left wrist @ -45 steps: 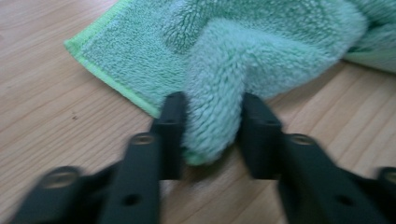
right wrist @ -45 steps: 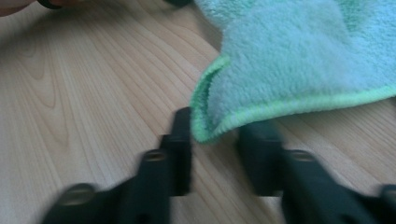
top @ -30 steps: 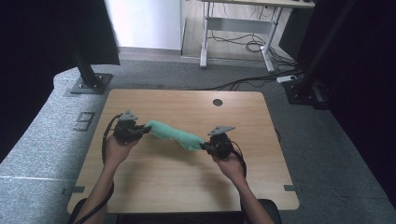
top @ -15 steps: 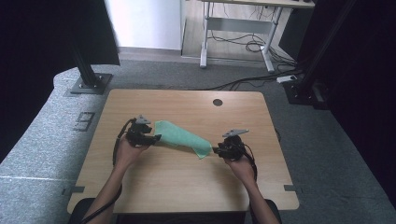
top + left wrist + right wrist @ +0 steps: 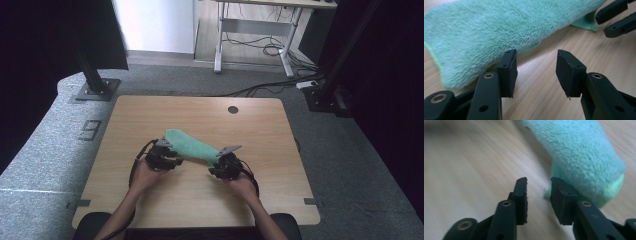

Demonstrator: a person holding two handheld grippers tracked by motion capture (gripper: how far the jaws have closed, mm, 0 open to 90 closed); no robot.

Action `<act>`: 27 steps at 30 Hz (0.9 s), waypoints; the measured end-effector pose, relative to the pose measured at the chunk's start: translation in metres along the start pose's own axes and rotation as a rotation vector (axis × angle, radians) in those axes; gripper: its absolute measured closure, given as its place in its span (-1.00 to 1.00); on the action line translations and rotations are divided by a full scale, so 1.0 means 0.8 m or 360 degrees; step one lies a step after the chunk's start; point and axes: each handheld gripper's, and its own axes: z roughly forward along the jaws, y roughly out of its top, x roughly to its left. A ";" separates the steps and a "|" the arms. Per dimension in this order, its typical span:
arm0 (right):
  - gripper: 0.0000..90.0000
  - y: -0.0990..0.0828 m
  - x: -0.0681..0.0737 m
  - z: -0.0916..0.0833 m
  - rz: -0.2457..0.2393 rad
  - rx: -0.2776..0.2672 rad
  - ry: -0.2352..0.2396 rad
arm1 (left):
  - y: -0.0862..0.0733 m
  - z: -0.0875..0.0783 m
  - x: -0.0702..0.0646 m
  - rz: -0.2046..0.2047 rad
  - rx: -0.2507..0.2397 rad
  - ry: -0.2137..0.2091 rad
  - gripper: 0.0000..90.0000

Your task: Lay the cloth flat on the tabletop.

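The green towel [image 5: 192, 146], folded at the middle of the frame, is judged soft, light and limp, so it is best pinched at its end edges by the left gripper [image 5: 536, 72] and right gripper [image 5: 539, 197], whose jaws, just opened, are parted around nothing.

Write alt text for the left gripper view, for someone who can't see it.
A folded green towel lies on a wooden table, just beyond the left gripper, whose two black jaws stand open with only bare wood between them. The tips of the right gripper show at the top right, beside the towel's far end.
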 end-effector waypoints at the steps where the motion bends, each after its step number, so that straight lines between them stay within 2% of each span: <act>1: 0.43 0.000 0.000 0.000 0.0000 0.0000 0.0000 | 0.000 0.000 0.000 0.0000 0.0000 0.0000 0.13; 3: 0.47 0.003 -0.001 0.012 -0.0032 0.0044 -0.0071 | -0.002 0.010 -0.001 0.0010 0.0022 0.0016 0.11; 6: 0.82 0.004 -0.001 0.015 -0.0072 0.0058 -0.0131 | -0.005 0.017 0.001 0.0011 0.0027 0.0048 0.09; 8: 0.94 0.005 -0.004 0.014 -0.0058 0.0076 -0.0108 | -0.005 0.020 0.005 -0.0006 0.0023 0.0055 0.09; 10: 0.97 0.006 -0.004 0.011 -0.0060 0.0085 -0.0104 | -0.004 0.021 0.008 -0.0008 0.0017 0.0072 0.08; 13: 0.97 0.007 -0.003 0.003 -0.0054 0.0062 -0.0070 | -0.001 0.021 0.008 -0.0015 0.0002 0.0058 0.07; 14: 0.97 0.014 -0.002 -0.015 -0.0042 -0.0001 -0.0032 | 0.002 0.021 0.005 -0.0001 -0.0005 0.0040 0.07; 18: 0.98 0.031 -0.002 -0.047 -0.0055 -0.0076 -0.0022 | 0.009 0.022 -0.008 0.0053 -0.0026 -0.0004 0.07; 20: 0.98 0.039 -0.004 -0.062 -0.0064 -0.0102 -0.0030 | 0.013 0.023 -0.014 0.0082 -0.0029 -0.0029 0.07; 21: 0.98 0.039 -0.004 -0.062 -0.0064 -0.0102 -0.0030 | 0.013 0.023 -0.014 0.0082 -0.0029 -0.0029 0.07; 22: 0.98 0.045 -0.007 -0.075 -0.0066 -0.0123 -0.0054 | 0.016 0.026 -0.019 0.0104 -0.0027 -0.0040 0.07; 24: 0.98 0.047 -0.010 -0.086 -0.0064 -0.0145 -0.0075 | 0.019 0.029 -0.021 0.0125 -0.0018 -0.0030 0.07; 27: 0.99 0.049 -0.016 -0.103 -0.0034 -0.0201 -0.0058 | 0.025 0.032 -0.020 0.0122 -0.0032 -0.0015 0.06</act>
